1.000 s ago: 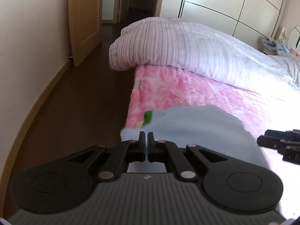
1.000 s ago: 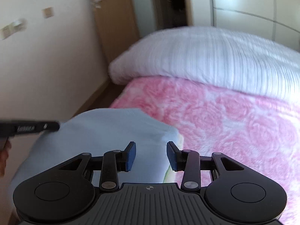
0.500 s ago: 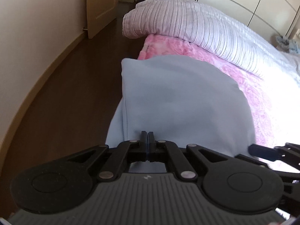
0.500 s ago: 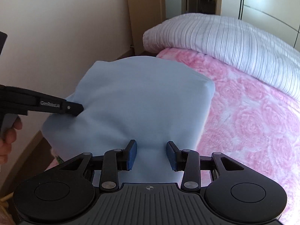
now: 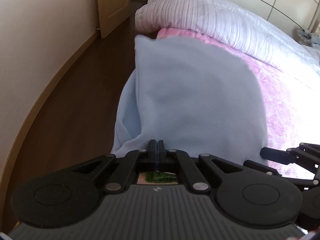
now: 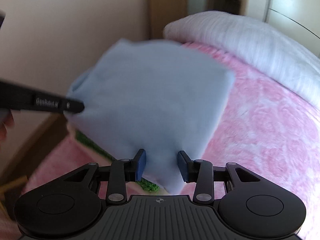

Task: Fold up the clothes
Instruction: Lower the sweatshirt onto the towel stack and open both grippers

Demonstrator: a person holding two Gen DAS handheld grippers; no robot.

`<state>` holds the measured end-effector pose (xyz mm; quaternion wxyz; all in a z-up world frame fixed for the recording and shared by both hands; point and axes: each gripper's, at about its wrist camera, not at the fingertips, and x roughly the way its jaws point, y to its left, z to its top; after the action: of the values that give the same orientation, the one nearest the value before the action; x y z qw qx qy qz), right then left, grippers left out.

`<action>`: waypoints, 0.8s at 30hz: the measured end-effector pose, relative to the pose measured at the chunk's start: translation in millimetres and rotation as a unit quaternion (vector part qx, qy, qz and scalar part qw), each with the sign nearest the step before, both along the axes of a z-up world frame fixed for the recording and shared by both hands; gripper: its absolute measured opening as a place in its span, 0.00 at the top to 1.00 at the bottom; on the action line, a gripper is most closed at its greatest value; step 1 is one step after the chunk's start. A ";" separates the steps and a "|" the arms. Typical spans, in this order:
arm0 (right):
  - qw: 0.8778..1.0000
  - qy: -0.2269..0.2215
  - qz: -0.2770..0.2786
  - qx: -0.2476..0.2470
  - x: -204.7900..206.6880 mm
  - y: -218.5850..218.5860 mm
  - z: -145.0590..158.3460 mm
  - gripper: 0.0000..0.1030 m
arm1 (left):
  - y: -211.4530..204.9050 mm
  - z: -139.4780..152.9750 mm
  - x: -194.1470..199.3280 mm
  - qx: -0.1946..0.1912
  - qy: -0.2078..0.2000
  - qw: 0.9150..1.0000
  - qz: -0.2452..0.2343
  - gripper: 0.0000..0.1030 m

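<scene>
Cloth (image 5: 196,92) is pinched by the left gripper (image 5: 157,147); right gripper (image 6: 162,165) is spread around its 6 o'clock edge, probably so it's kept taut.

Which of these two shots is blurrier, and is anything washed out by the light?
Right wrist view: blurrier, with the light blue garment, striped duvet and the left gripper at its edge all smeared. Left wrist view: sharper, though the pink bedspread bleaches to white at the right edge; fisheye bends the baseboard.
</scene>
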<state>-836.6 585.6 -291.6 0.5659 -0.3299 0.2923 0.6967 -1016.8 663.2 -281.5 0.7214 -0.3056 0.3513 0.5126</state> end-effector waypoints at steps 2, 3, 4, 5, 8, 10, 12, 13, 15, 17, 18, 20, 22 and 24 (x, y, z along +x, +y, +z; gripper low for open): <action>1.000 -0.002 0.006 -0.006 1.4 2.2 4.1 0.61 | -3.1 8.0 3.2 -0.001 0.006 1.000 0.001 1.00; 1.000 -0.002 0.009 -0.016 3.5 3.5 8.7 0.61 | -5.4 13.8 3.9 -0.006 0.003 1.000 0.006 1.00; 0.999 0.001 0.011 -0.030 6.5 5.2 14.6 0.61 | -8.4 21.5 5.1 -0.008 0.004 1.000 0.014 1.00; 0.999 0.009 0.005 -0.036 10.7 4.7 23.8 0.61 | -11.7 30.0 6.8 -0.009 0.008 1.000 0.023 0.98; 0.999 0.032 -0.004 -0.044 20.8 -5.0 50.9 0.61 | -26.6 56.8 14.5 -0.009 0.033 0.998 0.046 0.89; 0.998 0.036 -0.003 -0.048 26.3 -10.6 66.6 0.61 | -37.5 75.3 20.1 -0.012 0.034 0.998 0.053 0.78; 0.998 0.036 -0.005 -0.055 30.6 -17.9 81.0 0.61 | -47.0 93.4 25.6 -0.016 0.032 0.998 0.056 0.71; 0.998 0.036 -0.006 -0.058 32.7 -21.4 88.1 0.60 | -51.6 102.3 28.4 -0.017 0.031 0.998 0.057 0.71; 0.997 0.040 -0.013 -0.067 38.9 -25.9 100.4 0.58 | -61.1 119.5 35.6 -0.015 0.040 0.997 0.059 0.67; 0.996 0.051 -0.019 -0.073 45.7 -30.4 113.3 0.53 | -71.3 134.6 42.0 -0.008 0.050 0.997 0.060 0.65; 0.995 0.057 -0.022 -0.075 49.0 -32.6 120.1 0.52 | -76.0 141.7 44.2 -0.004 0.052 0.997 0.062 0.61; 0.995 0.066 -0.020 -0.075 54.4 -36.4 132.8 0.50 | -84.5 154.9 49.9 0.000 0.055 0.996 0.068 0.57; 0.995 0.068 -0.013 -0.072 58.0 -37.9 144.6 0.49 | -91.8 166.8 56.2 0.009 0.058 0.995 0.080 0.54; 0.995 0.067 -0.001 -0.067 61.2 -39.8 157.8 0.49 | -98.7 178.4 62.6 0.021 0.060 0.994 0.094 0.44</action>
<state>-775.5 545.8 -133.8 0.5221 -0.3193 0.3758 0.6959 -954.2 564.5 -103.1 0.6536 -0.2908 0.3532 0.6029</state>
